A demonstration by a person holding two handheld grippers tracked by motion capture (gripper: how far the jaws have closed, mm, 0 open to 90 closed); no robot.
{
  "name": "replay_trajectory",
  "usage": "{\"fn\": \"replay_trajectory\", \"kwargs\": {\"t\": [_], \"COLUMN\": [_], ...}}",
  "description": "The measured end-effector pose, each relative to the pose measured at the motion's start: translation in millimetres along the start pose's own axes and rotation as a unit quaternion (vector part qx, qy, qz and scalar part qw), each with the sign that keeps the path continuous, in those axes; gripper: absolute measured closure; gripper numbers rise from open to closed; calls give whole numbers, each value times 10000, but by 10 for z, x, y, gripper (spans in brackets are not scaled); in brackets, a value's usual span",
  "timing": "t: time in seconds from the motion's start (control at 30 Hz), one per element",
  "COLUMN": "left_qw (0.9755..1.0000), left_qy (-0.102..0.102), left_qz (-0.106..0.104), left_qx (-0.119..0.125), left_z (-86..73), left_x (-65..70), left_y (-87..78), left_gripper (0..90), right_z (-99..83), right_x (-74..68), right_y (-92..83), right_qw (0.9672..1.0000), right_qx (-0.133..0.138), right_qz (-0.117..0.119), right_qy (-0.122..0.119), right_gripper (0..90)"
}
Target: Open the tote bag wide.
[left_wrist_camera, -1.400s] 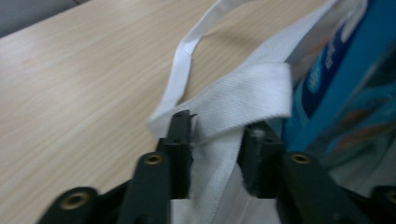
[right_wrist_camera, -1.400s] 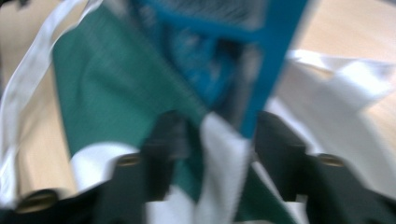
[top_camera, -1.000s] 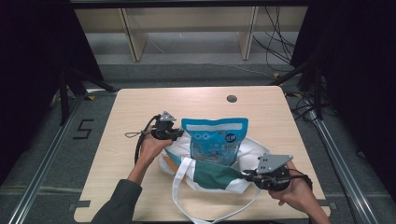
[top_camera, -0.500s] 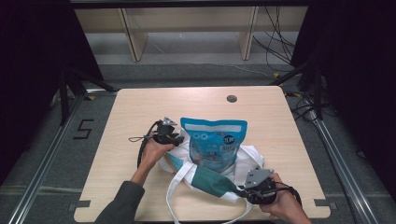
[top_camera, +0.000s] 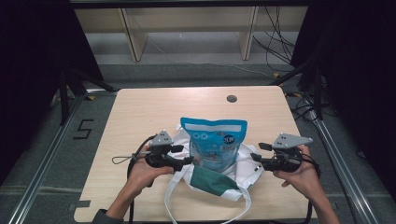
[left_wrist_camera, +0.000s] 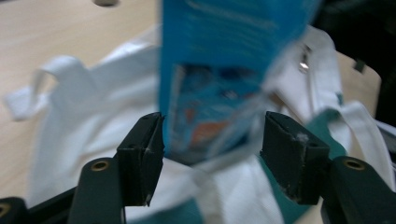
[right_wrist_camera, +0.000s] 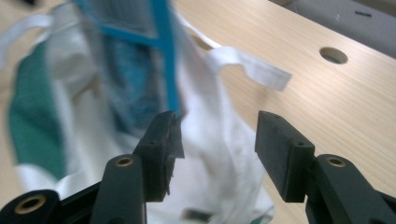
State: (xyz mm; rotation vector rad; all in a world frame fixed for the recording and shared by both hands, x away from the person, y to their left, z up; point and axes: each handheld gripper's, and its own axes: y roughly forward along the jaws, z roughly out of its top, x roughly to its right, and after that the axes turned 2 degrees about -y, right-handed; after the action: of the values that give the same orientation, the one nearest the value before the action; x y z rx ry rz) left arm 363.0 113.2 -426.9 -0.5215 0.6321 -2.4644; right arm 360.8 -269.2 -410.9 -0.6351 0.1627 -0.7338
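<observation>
Pale wooden tabletop [top_camera: 140,116] carried, near its front edge, a white tote bag [top_camera: 243,163] with a blue pouch [top_camera: 214,140] standing inside, flanked by left gripper [top_camera: 189,160] and right gripper [top_camera: 254,158], whose jaws had just been opening empty, so the unsupported pouch might topple.

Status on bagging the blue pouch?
Done: the blue pouch stands in the white tote bag. In hand: nothing; left gripper and right gripper have just been opening, jaws apart either side. Left: the pouch top still sticks out, handles lie loose.
</observation>
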Motion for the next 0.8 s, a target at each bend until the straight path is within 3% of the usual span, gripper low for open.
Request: {"fn": "replay_trajectory", "kwargs": {"t": [0.07, 0.1, 0.2, 0.27, 0.33, 0.37, 0.4, 0.43, 0.47, 0.53, 0.57, 0.6, 0.63, 0.67, 0.7, 0.73, 0.77, 0.8], "left_qw": [9998, 9995, 9985, 9977, 9930, 9913, 9911, 9926, 9919, 9863, 9850, 9776, 9763, 9775, 9814, 9808, 9817, 9802], "left_qy": [12, 123, 187, 368, 879, 930, 909, 806, 837, 1115, 1106, 1335, 1345, 1267, 1060, 1059, 1030, 1109], "left_qz": [-163, -187, -212, -208, 92, 124, 73, -29, -86, -26, 3, 10, 20, -31, -96, -133, -89, -48], "left_qx": [-145, -225, -460, -533, -779, -924, -975, -913, -950, -1218, -1328, -1625, -1696, -1685, -1599, -1633, -1601, -1637], "left_z": [-70, -106, -212, -278, -365, -402, -434, -457, -470, -517, -564, -599, -648, -671, -683, -680, -688, -690], "left_x": [36, 44, 77, 98, 120, 114, 106, 117, 120, 115, 114, 75, 61, 38, 26, 9, 17, 26], "left_y": [67, 108, 224, 255, 277, 282, 282, 268, 247, 237, 262, 278, 312, 327, 335, 337, 345, 343], "left_gripper": [351, 347, 324, 415, 587, 647, 680, 713, 743, 784, 789, 793, 794, 794, 795, 795, 795, 794], "right_z": [24, 41, 100, 120, 124, 127, 125, 126, 132, 159, 179, 195, 202, 197, 170, 118, 38, -64], "right_x": [50, 55, 88, 81, 87, 118, 143, 174, 212, 266, 290, 324, 361, 393, 418, 441, 472, 477], "right_y": [121, 181, 348, 437, 530, 573, 616, 641, 648, 639, 621, 601, 591, 598, 646, 732, 833, 953], "right_qw": [9999, 9999, 9997, 9997, 9993, 9989, 9982, 9979, 9981, 9976, 9976, 9969, 9964, 9962, 9955, 9944, 9930, 9912], "right_qx": [-96, -123, -179, -190, -265, -362, -429, -453, -423, -301, -280, -190, -151, -185, -273, -422, -699, -962], "right_qz": [5, 23, 128, 168, 203, 49, -125, -258, -332, -563, -603, -747, -815, -850, -910, -968, -940, -904], "right_qy": [37, 71, 76, 27, -152, -306, -388, -379, -314, -264, -212, -185, -159, -99, -71, -87, -173, -48], "right_gripper": [494, 494, 540, 680, 812, 852, 875, 881, 884, 886, 887, 887, 887, 887, 887, 887, 887, 887]}}
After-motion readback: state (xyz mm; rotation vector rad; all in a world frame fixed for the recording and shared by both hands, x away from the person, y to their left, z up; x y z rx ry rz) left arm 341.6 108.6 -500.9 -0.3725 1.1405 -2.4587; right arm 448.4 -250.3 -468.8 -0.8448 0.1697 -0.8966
